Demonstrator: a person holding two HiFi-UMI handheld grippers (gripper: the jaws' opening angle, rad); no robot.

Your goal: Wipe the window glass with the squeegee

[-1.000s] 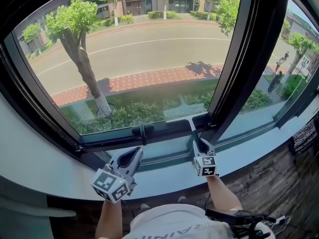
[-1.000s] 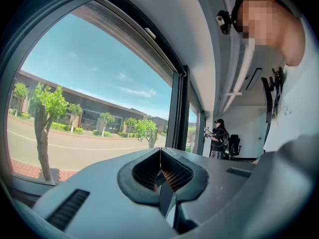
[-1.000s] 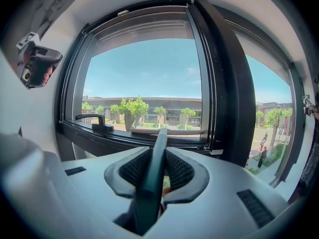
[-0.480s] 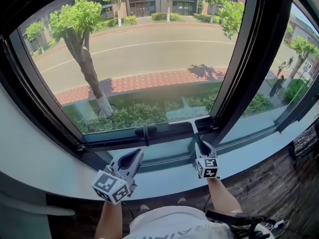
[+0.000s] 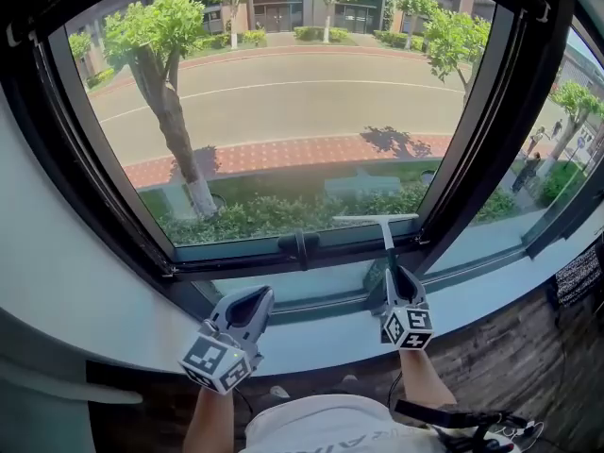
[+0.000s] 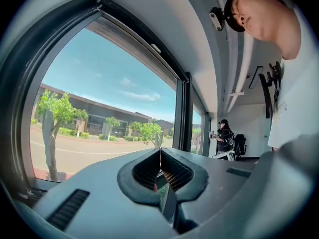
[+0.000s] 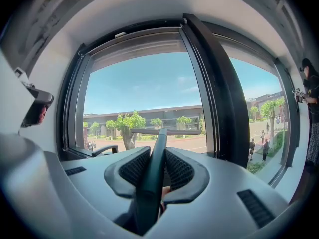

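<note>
We are pinching the squeegee point(image 5: 377, 220) in the right claw point(image 5: 392, 274), left claw point(image 5: 259, 293) pressed together; most window glass point(image 5: 283, 111) seemingly unwiped.

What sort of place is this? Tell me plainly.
Likely an upstairs office room: a big window looks down on a road and trees, with a wood floor and an office chair further in.

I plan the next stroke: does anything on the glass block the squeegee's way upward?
Nothing visible does. The right tool holds the squeegee low at the glass; the window handle sits lower, on the frame.
</note>
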